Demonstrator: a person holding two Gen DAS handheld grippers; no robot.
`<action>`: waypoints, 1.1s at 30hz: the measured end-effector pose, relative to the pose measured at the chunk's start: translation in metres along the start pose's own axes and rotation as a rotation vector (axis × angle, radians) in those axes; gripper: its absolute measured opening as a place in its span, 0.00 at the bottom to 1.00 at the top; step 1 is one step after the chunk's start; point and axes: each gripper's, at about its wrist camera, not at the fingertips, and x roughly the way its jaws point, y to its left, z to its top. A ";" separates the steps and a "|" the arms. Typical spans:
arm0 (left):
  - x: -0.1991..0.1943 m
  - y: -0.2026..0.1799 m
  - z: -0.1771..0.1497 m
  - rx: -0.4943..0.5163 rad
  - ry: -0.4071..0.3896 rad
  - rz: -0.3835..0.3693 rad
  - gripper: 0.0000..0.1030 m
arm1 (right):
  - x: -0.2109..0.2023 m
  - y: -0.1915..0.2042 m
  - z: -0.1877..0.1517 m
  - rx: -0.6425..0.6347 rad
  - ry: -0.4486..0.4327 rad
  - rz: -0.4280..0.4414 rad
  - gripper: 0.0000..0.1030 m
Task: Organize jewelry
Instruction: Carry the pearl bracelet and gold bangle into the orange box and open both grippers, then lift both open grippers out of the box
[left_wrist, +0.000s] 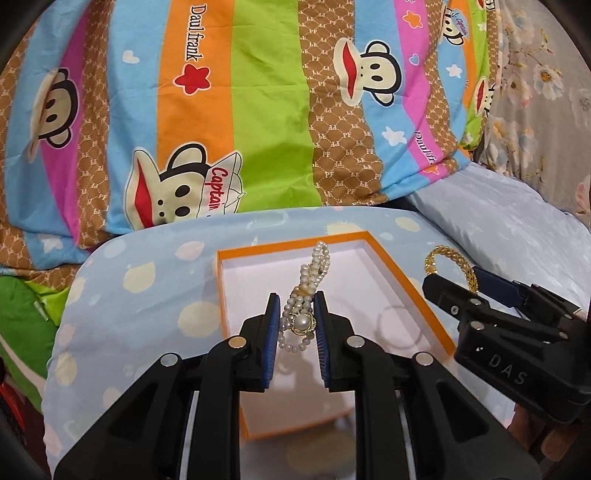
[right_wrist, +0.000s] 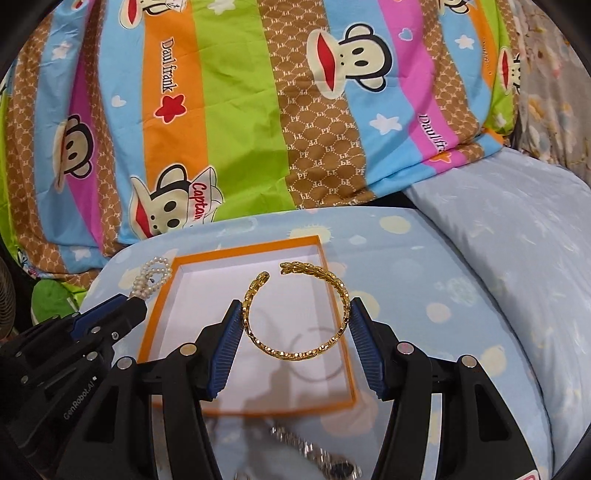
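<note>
My left gripper (left_wrist: 295, 306) is shut on a white pearl bracelet (left_wrist: 306, 291) with a gold clasp and holds it above an open orange box (left_wrist: 413, 291) with a white inside. The pearl bracelet also shows in the right wrist view (right_wrist: 155, 277), at the box's left edge. My right gripper (right_wrist: 295, 314) is shut on an open gold leaf-pattern bangle (right_wrist: 295, 350) and holds it over the same box (right_wrist: 332, 291). In the left wrist view the gold bangle (left_wrist: 450, 262) sits to the right of the box, in the right gripper (left_wrist: 448, 282).
The box lies on a light blue dotted cushion (left_wrist: 140, 295). A striped monkey-print quilt (left_wrist: 258, 110) rises behind it. A pale blue pillow (right_wrist: 517, 240) is at the right. A silver watch-like piece (right_wrist: 317, 450) lies on the cushion in front of the box.
</note>
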 end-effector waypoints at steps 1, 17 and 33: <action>0.007 0.001 0.002 -0.002 0.001 0.001 0.17 | 0.010 -0.001 0.002 0.004 0.008 0.002 0.55; 0.071 0.009 0.003 -0.019 0.037 0.025 0.17 | 0.082 -0.002 0.007 0.001 0.070 0.009 0.56; 0.070 0.016 0.001 -0.050 0.015 0.056 0.34 | 0.084 0.008 0.003 -0.059 0.046 0.029 0.57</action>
